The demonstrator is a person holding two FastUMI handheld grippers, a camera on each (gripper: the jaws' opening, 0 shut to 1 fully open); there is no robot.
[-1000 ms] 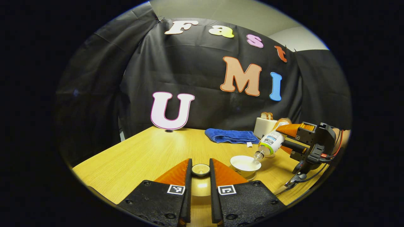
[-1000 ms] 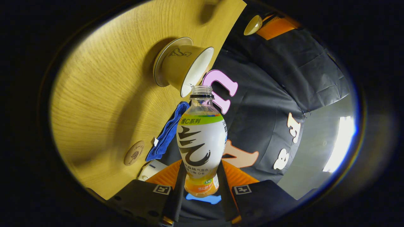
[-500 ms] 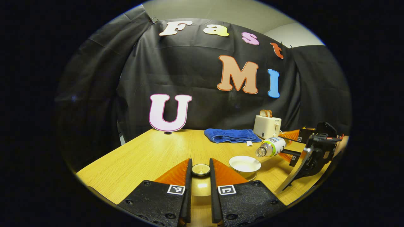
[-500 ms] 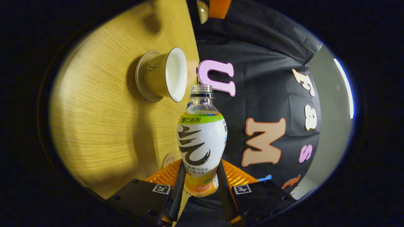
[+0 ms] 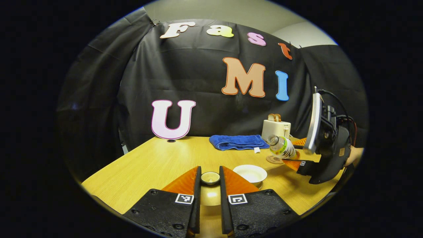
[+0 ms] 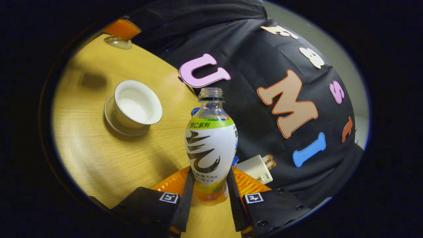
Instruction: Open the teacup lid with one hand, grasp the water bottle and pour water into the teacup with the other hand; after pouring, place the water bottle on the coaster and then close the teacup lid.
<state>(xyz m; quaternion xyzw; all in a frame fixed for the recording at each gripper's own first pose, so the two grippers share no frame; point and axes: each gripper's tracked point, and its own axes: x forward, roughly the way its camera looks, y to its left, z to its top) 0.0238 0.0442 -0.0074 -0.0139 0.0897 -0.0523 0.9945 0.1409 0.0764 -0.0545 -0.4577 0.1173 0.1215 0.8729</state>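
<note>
Left gripper [image 5: 210, 185]: fingers closed on the small round lid [image 5: 210, 178], one finger pressing each side, held above the table [image 5: 158, 165]. Just ahead and to its right sits the teacup [image 5: 250, 173], uncovered, white inside, on a saucer. Whether it holds water cannot be told from here.

Beyond the cup, farther right: the right gripper [image 5: 295, 158], held in a hand [image 5: 353, 155] at the edge of view, carrying the bottle [image 5: 281, 147]. Bottle is tilted, open neck pointing toward the left gripper's camera, clear of the cup. Directly under it lies the round coaster [image 5: 274, 160], partly covered; contact between bottle and coaster cannot be judged. Behind these, a blue towel [image 5: 238, 142] folded on the table, and a white toaster [image 5: 277, 129] with bread in its slots, near the wall.

Right gripper [image 6: 209, 188]: fingers clamped on the lower body of the bottle [image 6: 211, 145], which runs straight ahead along the fingers, cap off, neck empty and clear. Ahead and to the left, well apart from the bottle mouth, the teacup [image 6: 137, 105] stands on its saucer [image 6: 114, 124] on the table [image 6: 99, 158]. Farther off, past the cup, the left gripper's fingertip [image 6: 120, 29] shows with the lid [image 6: 118, 42] below it. Just right of the bottle, the toaster [image 6: 257, 168]; a sliver of towel [image 6: 195, 110] beside the bottle's shoulder.
</note>
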